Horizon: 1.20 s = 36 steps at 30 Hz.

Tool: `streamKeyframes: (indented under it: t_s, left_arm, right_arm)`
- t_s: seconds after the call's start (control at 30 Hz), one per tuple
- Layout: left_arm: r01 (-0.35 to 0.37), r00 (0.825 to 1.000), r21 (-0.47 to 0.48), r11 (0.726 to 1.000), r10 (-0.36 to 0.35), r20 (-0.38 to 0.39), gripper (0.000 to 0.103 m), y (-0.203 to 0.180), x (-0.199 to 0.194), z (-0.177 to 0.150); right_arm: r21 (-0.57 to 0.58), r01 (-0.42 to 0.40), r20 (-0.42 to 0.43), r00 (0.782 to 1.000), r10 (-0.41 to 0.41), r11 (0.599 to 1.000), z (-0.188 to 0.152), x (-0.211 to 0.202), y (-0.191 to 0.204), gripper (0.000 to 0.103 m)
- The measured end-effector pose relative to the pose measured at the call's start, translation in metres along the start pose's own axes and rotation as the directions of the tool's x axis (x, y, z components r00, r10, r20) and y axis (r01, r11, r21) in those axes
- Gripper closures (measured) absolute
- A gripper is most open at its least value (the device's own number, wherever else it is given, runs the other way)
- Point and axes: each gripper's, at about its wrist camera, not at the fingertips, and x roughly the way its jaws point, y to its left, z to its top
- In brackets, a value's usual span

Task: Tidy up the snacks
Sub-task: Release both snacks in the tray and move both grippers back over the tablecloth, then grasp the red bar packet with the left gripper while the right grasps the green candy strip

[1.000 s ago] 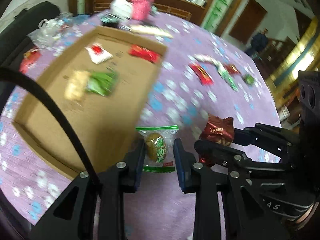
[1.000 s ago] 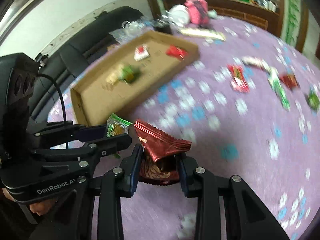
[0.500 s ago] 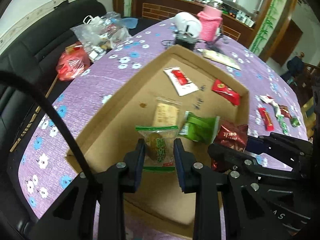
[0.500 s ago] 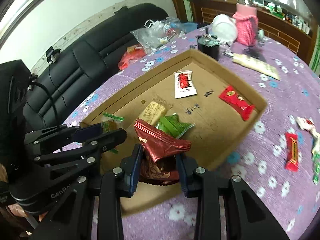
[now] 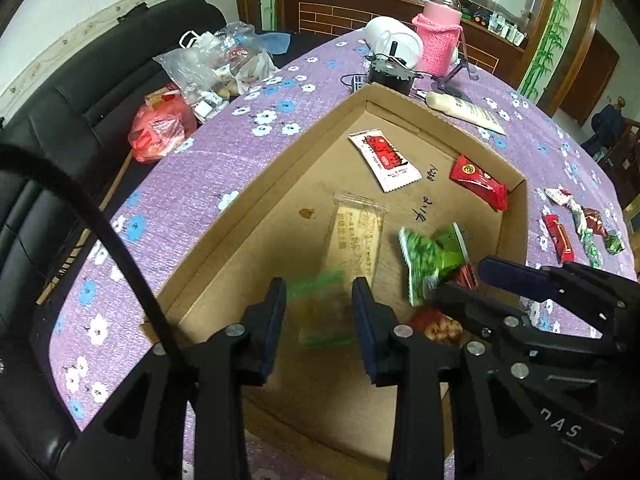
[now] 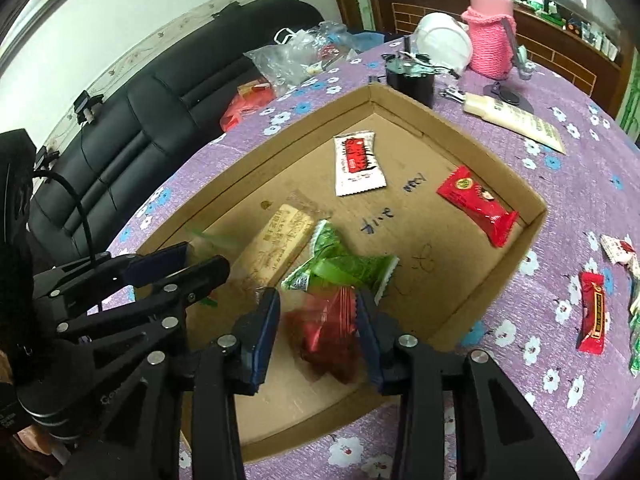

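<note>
Tabletop (image 5: 224, 160) under a purple flowered cloth fills both views, with a black sofa (image 6: 132, 120) along its far side. The shallow cardboard box (image 5: 514, 216) lies on the cloth and now takes up the middle of each picture, where a second ago it sat off to one side and both tongs hung over bare cloth. Inside it rest a white-and-red packet (image 5: 384, 156), a red packet (image 5: 478, 182), a long beige wafer bar (image 5: 356, 240) and a green packet (image 5: 430, 258), as before.

The left tongs (image 5: 319, 312) have just been opening: half a second ago their pads pinched the green-edged clear snack packet (image 5: 322, 312), and now they stand apart from it on both sides. The packet shows as a blur between them, over the box floor near the closest wall.

The right tongs (image 6: 316, 324) have also just been opening. The dark red snack packet (image 6: 328, 328), clamped upright earlier, is now blurred and loose between the parted pads, just below the green packet and inside the box.

More wrapped sweets (image 6: 592, 312) lie on the cloth right of the box, unchanged. Beyond the box stand a pink knitted bottle cover (image 5: 438, 40), a white tube (image 5: 464, 112) and plastic bags (image 5: 212, 68).
</note>
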Motion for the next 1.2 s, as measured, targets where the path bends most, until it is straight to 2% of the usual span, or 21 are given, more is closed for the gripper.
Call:
streamKeyframes:
  t_s: [0.3,0.47,0.57,0.67,0.77,0.97,1.07,1.2]
  left_arm:
    - [-0.006,0.999,0.009,1.0,0.006,0.034,0.064,-0.008,-0.014,-0.002]
    - [0.035,0.999,-0.012,0.999,-0.035,0.033,0.064,-0.022,-0.024,-0.008]
    - [0.067,0.997,0.028,0.997,-0.068,0.035,0.063,-0.048,-0.03,-0.012]
    - [0.102,0.994,0.077,0.992,-0.103,0.018,0.062,-0.081,-0.031,-0.013]
    - [0.154,0.988,0.12,0.981,-0.154,-0.011,0.062,-0.123,-0.029,-0.009]
    - [0.234,0.971,0.155,0.96,-0.223,-0.083,0.061,-0.204,-0.006,0.014]
    - [0.228,0.97,0.146,0.963,-0.211,-0.125,0.062,-0.239,0.018,0.03]
    - [0.229,0.958,0.106,0.968,-0.205,-0.199,0.062,-0.27,0.047,0.045]
  right_arm:
    - [0.028,-0.012,0.015,1.0,0.011,1.0,-0.011,-0.018,-0.005,0.047]
    - [0.067,-0.034,0.036,0.999,0.032,0.997,-0.028,-0.036,-0.015,0.04]
    - [0.107,-0.044,0.047,0.998,0.04,0.993,-0.046,-0.051,-0.029,0.04]
    - [0.189,-0.049,0.069,0.997,0.036,0.981,-0.071,-0.069,-0.059,0.04]
    - [0.271,-0.002,0.079,0.997,-0.02,0.963,-0.095,-0.085,-0.097,0.04]
    - [0.437,0.085,0.066,0.99,-0.126,0.896,-0.149,-0.121,-0.18,0.038]
    - [0.476,0.098,0.069,0.987,-0.149,0.874,-0.167,-0.135,-0.208,0.038]
    - [0.483,0.106,0.072,0.984,-0.16,0.869,-0.175,-0.144,-0.239,0.036]
